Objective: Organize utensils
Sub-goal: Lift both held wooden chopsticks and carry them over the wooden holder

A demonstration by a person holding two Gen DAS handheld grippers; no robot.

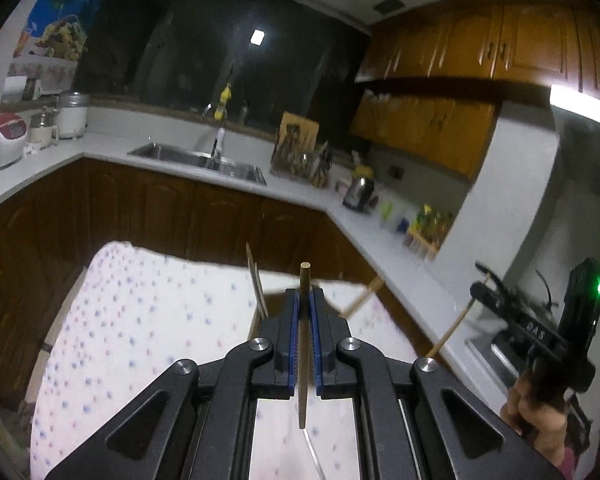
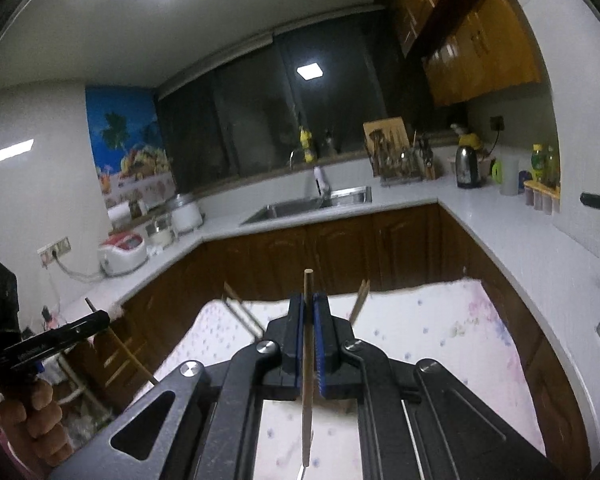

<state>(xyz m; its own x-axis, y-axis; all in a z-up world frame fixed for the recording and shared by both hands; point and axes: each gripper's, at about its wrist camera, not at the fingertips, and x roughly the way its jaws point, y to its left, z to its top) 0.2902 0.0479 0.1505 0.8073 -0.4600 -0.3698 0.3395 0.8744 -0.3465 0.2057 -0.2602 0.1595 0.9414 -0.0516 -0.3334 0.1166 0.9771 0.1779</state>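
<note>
My left gripper (image 1: 305, 296) is shut on a wooden chopstick (image 1: 303, 360) that runs upright between the blue pads, above the dotted tablecloth (image 1: 140, 320). My right gripper (image 2: 308, 304) is shut on another wooden chopstick (image 2: 307, 380), also held above the cloth. In the left wrist view the right gripper (image 1: 484, 288) shows at the right with its chopstick (image 1: 452, 328). In the right wrist view the left gripper (image 2: 100, 318) shows at the left with its chopstick (image 2: 128, 352). More chopsticks (image 2: 240, 312) stick up from something hidden behind the fingers.
A white L-shaped counter (image 1: 380, 236) runs round the room over dark wooden cabinets. It carries a sink (image 1: 204, 160), a knife rack (image 1: 304, 160), a kettle (image 1: 360, 192), spice jars (image 1: 428, 228) and a rice cooker (image 1: 0, 140). A stove (image 1: 500, 344) lies at the right.
</note>
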